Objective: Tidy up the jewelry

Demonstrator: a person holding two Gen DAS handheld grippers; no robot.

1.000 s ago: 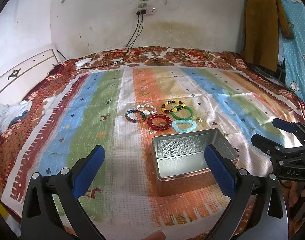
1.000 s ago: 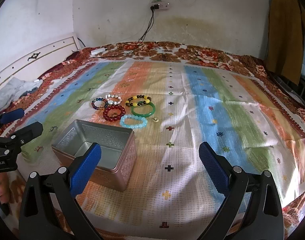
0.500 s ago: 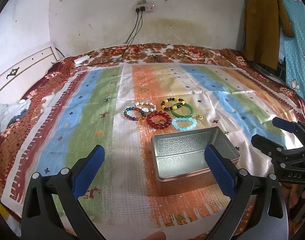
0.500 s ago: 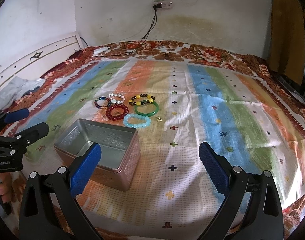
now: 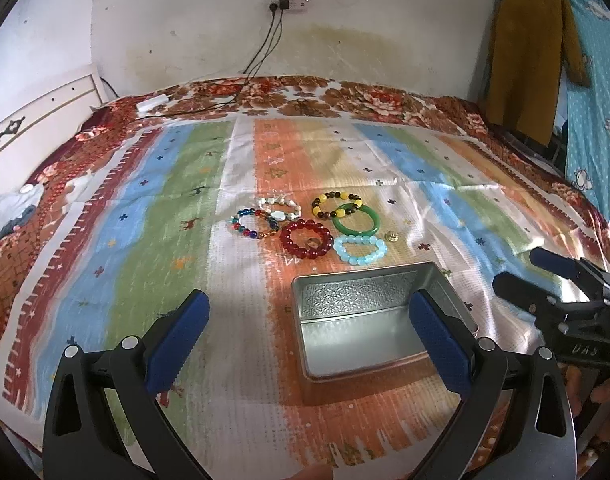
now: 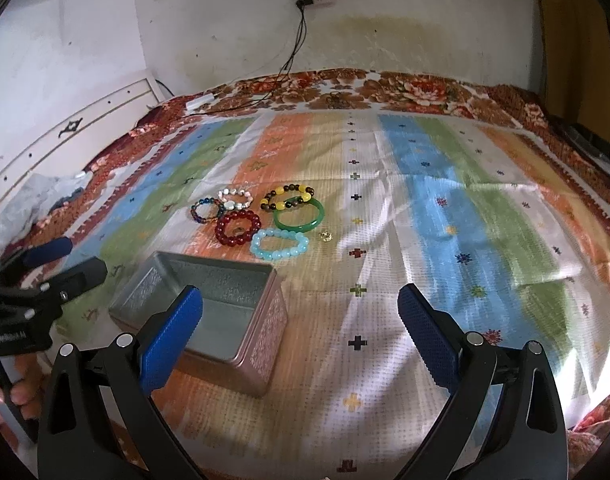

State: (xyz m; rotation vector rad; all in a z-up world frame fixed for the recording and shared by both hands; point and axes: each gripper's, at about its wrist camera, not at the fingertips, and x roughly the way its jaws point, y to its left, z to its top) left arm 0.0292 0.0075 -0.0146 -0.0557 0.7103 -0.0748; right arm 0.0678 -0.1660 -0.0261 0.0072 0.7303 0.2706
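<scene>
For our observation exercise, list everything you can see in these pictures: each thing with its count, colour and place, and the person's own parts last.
Tin box: one, silver inside, pinkish outside, open, empty, nearest on the bed.
Bracelets: six, beyond the box: red, light blue, green, yellow and dark, white, mixed colours.
Small ring: one, inside the red bracelet.
Gold trinket: one, right of the green bracelet.
Bedspread: one, striped.
Power strip: one, white, on the wall, cables hanging.
Clothes: brown and blue, hanging at right.
Left tool: black, blue pads, open, above the box.
Right tool: same, open, right of the box.
</scene>
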